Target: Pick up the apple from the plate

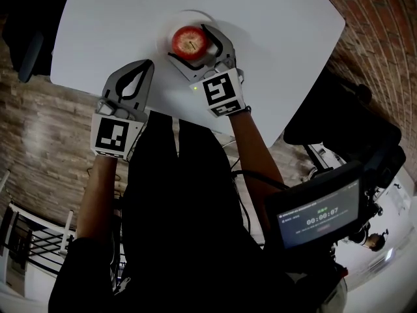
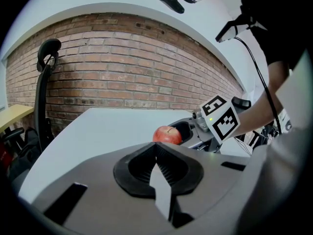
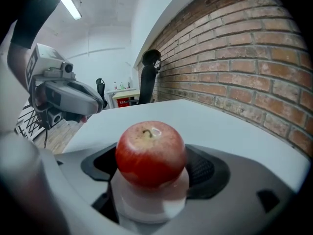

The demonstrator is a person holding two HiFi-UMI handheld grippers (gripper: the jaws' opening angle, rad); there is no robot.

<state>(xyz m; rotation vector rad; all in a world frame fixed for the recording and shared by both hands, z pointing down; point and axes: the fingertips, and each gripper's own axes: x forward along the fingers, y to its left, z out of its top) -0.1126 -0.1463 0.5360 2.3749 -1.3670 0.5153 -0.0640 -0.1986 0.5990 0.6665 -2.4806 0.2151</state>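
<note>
On white table [image 1: 273, 18]: apple [image 1: 189, 41] atop plate [image 3: 146, 204]; brick wall [image 2: 137, 67] beyond.

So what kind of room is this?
Probably an office or a lab workroom, not a home. There is a bare brick wall, a big white table, what looks like a black office chair beside it, and a screen showing a timer.

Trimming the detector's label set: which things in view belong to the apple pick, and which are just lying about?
In the job: round red apple; round white plate under it; right gripper, open around the apple; white table.

Just about: left gripper, shut and empty; black office chair; red brick wall; black screen showing a timer.
</note>
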